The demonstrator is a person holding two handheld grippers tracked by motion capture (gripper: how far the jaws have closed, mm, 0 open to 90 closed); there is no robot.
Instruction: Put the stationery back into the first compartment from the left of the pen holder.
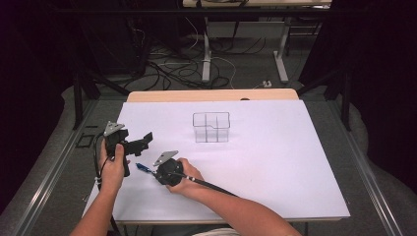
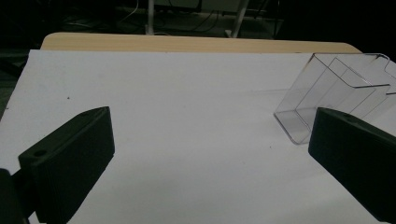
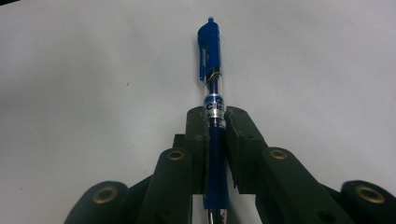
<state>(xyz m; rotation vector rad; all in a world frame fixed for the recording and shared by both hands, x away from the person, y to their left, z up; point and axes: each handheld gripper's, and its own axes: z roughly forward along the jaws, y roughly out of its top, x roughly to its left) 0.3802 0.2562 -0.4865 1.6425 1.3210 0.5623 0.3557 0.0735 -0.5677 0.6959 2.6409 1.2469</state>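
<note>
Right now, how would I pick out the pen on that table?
Find the white table, then the person's right hand near its front left. The gripper in that hand is clamped on the pen: blue, with a clip, unlike the clear plastic box mid-table.

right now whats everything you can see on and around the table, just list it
pen: 1, blue with a clear section, clamped between the right gripper's jaws, clip end pointing away from the hand
organizer: 1, clear plastic with compartments, standing near the middle of the table toward the far edge
table: 1, white top with a wooden strip at the far edge
cables: several, black and white, on the floor beyond the table
left gripper: 1, black, jaws wide apart, held above the table's left side
right gripper: 1, black, beside the left one, nearer the person
forearms: 2, entering from the bottom edge
</note>
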